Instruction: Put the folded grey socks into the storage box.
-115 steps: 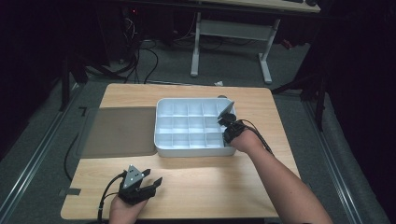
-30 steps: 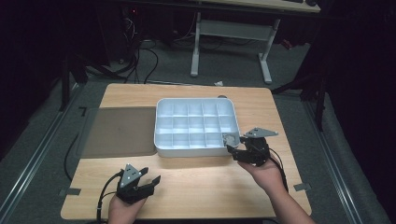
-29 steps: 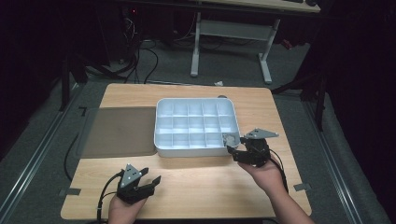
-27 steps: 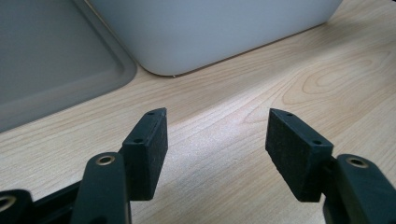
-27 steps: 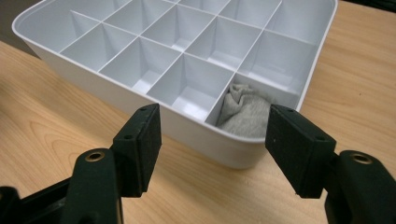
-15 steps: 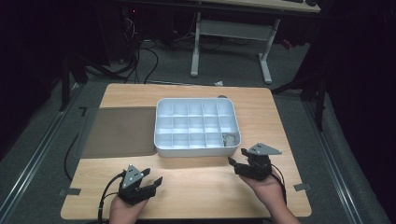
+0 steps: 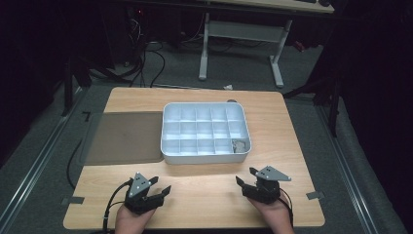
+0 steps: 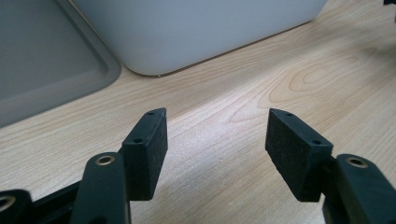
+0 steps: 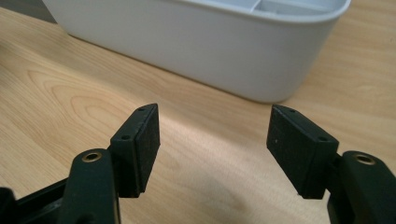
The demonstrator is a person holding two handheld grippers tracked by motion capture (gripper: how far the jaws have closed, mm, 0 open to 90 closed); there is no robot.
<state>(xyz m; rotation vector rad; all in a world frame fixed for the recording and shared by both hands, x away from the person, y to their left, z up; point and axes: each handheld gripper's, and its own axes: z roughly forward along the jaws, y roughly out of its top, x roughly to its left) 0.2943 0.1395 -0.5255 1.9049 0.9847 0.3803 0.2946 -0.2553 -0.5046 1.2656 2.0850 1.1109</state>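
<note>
Right gripper (image 7: 246, 178): jaws standing wide apart, gripping nothing, bare wood showing between the pads (image 9: 140, 135) in its own view. It is sitting low over the near right part of the table (image 7: 204, 190), held by the person's right hand (image 7: 271, 210), and pointing toward the near wall of the white divided tray (image 7: 207, 157), well short of it.

Left gripper (image 7: 162, 185): jaws likewise spread, nothing between them; its view is showing light wood grain past the pads (image 8: 149, 140). It is resting near the front left of the table in the left hand (image 7: 131, 220), cable trailing off toward the table edge. It is facing the tray's near left corner (image 8: 154, 70) and the edge of the grey mat (image 8: 56, 60).

The tray is sitting mid-table, its left side just beside the grey mat (image 7: 124, 136), possibly touching; the seam is too dim to be sure. One small greyish object (image 7: 238, 145) is lying in the near right corner compartment; what it is cannot be made out. Both grippers are clear of the tray, one to each side of the near table edge.
</note>
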